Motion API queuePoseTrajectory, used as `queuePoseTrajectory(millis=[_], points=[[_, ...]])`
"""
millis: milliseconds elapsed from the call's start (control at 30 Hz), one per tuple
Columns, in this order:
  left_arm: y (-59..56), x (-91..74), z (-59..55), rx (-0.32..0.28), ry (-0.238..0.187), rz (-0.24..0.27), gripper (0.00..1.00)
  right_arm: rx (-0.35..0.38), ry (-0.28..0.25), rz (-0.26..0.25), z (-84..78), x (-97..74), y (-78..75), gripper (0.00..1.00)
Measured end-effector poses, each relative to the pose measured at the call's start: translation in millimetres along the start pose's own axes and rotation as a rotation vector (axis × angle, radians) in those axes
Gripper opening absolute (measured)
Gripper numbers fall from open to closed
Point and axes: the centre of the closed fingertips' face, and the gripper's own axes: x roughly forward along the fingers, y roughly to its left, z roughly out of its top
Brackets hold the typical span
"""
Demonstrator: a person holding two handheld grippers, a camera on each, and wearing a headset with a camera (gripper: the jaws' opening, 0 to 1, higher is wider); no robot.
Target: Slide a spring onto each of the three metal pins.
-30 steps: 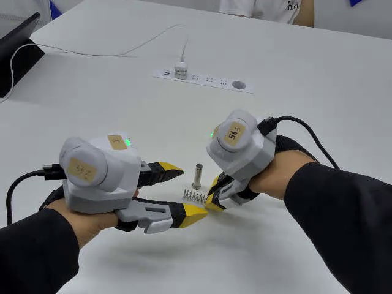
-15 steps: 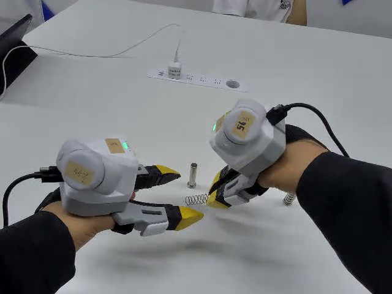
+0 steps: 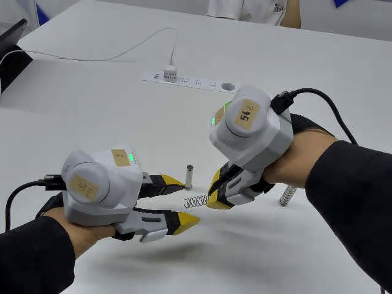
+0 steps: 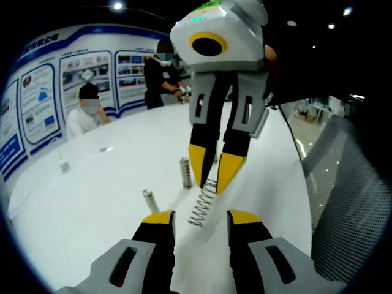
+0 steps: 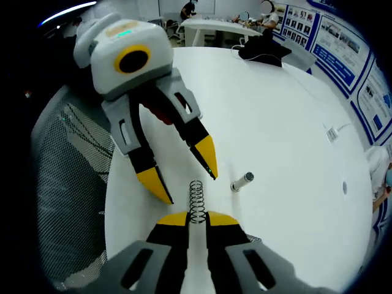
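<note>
A short metal spring (image 3: 196, 200) lies level just above the white table, and my right gripper (image 3: 214, 199) is shut on its right end. In the right gripper view the spring (image 5: 196, 201) sticks out forward from between my own closed jaws. A bare metal pin (image 3: 189, 176) stands upright just behind the spring. My left gripper (image 3: 182, 200) is open, its yellow tips on either side of the spring's free end (image 4: 202, 205). Another pin with a spring (image 3: 286, 195) on it stands to the right of my right hand. The bare pin (image 4: 147, 197) also shows in the left gripper view.
A white power strip (image 3: 202, 82) with a plug and cable lies further back on the table (image 3: 92, 116). A dark device (image 3: 11, 52) sits at the far left edge. A person (image 3: 251, 8) sits across the table. A mesh chair back (image 4: 343, 184) stands beside the table.
The head camera has shifted, bringing the sprung pin into view at the right. My right gripper stays shut on the spring; my left gripper has edged closer to its free end.
</note>
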Motion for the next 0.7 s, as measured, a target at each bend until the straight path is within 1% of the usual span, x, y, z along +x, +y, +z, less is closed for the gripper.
queuePoseTrajectory(millis=[133, 333, 433, 700], points=[[-2.2, 0.5, -0.8, 0.028, 0.006, -0.006, 0.27, -0.013, -0.003, 0.009, 4.5, -3.3, 5.1, 0.12], [-9.4, 2.8, -1.7, 0.084, 0.019, -0.025, 0.18, -0.026, 0.001, 0.024, 9.4, -6.6, 11.0, 0.12], [-8.8, 2.9, -1.9, 0.093, 0.021, -0.027, 0.14, -0.034, 0.003, 0.028, 10.9, -7.9, 12.9, 0.12], [-10.1, 2.0, 1.2, 0.096, 0.010, -0.035, 0.13, -0.043, -0.001, 0.025, 14.7, -12.7, 13.9, 0.12]])
